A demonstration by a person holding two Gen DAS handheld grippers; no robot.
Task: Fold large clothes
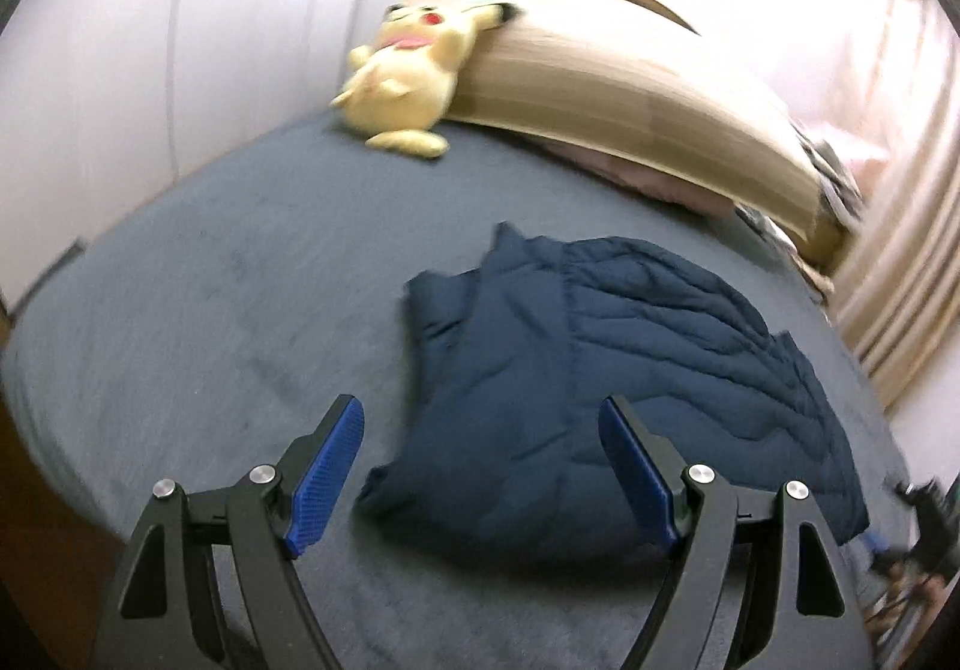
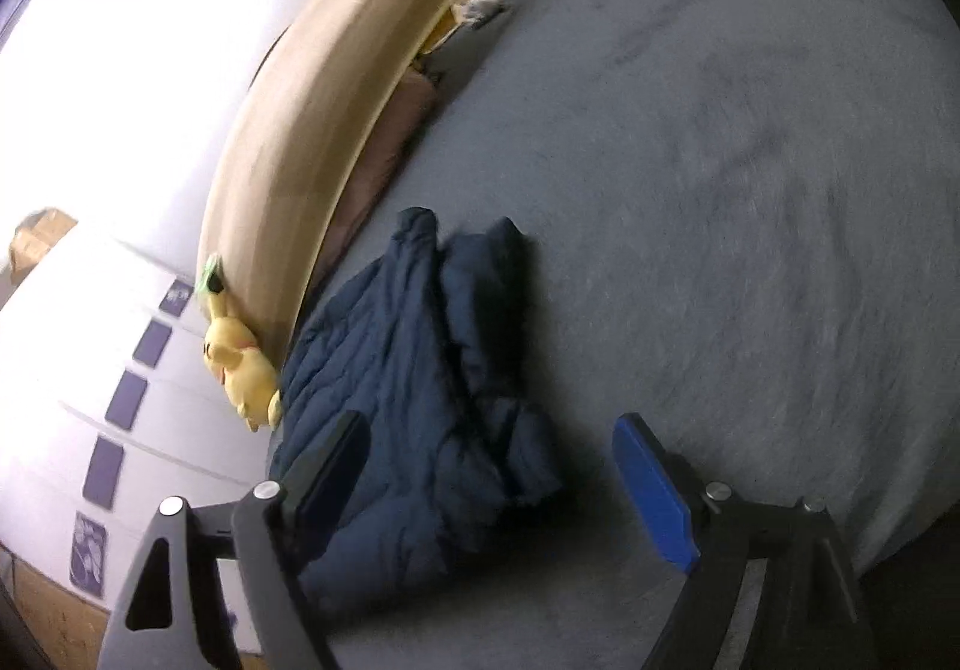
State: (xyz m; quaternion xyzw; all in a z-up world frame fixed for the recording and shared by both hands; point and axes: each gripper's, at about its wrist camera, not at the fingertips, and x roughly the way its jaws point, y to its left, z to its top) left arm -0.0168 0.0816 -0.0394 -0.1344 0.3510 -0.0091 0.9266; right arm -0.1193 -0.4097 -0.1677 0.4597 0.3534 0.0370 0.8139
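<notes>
The navy quilted jacket (image 1: 606,370) lies on the grey bed cover (image 1: 210,310), filling the centre and lower right of my left view and the lower middle of my right view (image 2: 414,400). It looks already doubled over itself, a bulky bundle with one sleeve or flap lying along its left edge in the left view.

What worries me is the padding. A puffy jacket like this springs back, so if I pinch only the top layer the fold underneath may slide open, and if I grab too much thickness it may squeeze out of the pads as I lift. The soft bed cover could also bunch up and get caught along with the jacket if I come in too low. The yellow plush toy (image 1: 408,75) leans against the wooden headboard (image 1: 630,87) at the upper middle, well apart from the jacket, so I judge it no obstacle.

My left gripper (image 1: 483,469) hangs above the jacket's near edge, its blue pads spread wide and holding nothing. My right gripper (image 2: 489,481) is also wide apart and empty, rolled strongly sideways so the bed runs diagonally across its frame, with the jacket's edge lying between and behind its fingers.
</notes>
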